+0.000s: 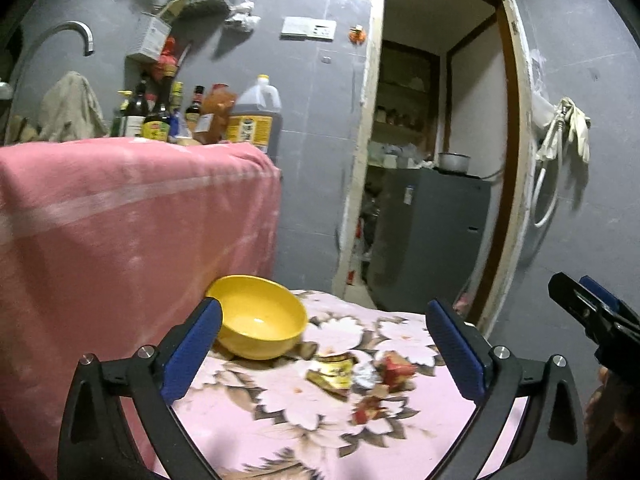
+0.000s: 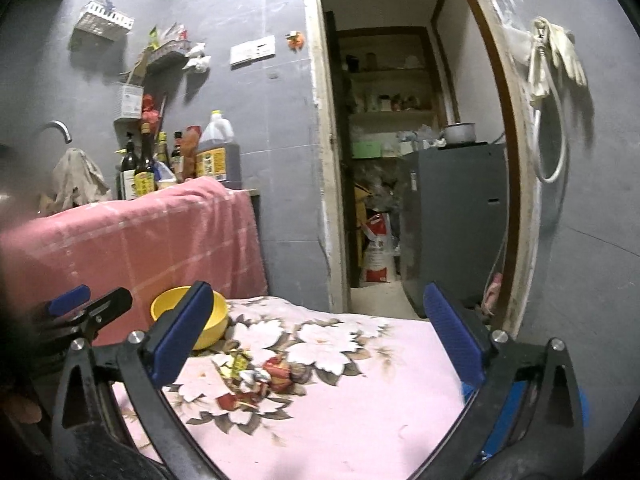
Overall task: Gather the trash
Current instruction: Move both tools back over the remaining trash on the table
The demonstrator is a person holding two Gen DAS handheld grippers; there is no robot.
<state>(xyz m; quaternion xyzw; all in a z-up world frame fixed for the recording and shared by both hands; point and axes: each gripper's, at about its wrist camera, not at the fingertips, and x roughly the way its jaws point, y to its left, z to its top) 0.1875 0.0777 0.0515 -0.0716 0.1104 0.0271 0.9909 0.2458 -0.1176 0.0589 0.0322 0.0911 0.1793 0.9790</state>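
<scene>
Trash lies on a pink floral cloth (image 1: pixel 280 440): a yellow-brown wrapper (image 1: pixel 334 372), crumpled foil (image 1: pixel 364 376), a red wrapper (image 1: pixel 396 366) and a small red scrap (image 1: pixel 370 408). A yellow bowl (image 1: pixel 258 316) sits just behind them. My left gripper (image 1: pixel 324 344) is open above the cloth, with the trash between and ahead of its fingers. My right gripper (image 2: pixel 316 332) is open and empty, higher and to the right. In the right wrist view the trash pile (image 2: pixel 260 376) lies left of centre beside the bowl (image 2: pixel 214 320), and the left gripper (image 2: pixel 92 308) shows at the left edge.
A counter draped in a pink cloth (image 1: pixel 120 220) stands behind the table on the left, with sauce bottles (image 1: pixel 160 116) and an oil jug (image 1: pixel 256 116) on it. An open doorway (image 1: pixel 432 160) with a grey cabinet (image 1: pixel 432 236) is behind. The right gripper (image 1: pixel 588 308) shows at the right edge.
</scene>
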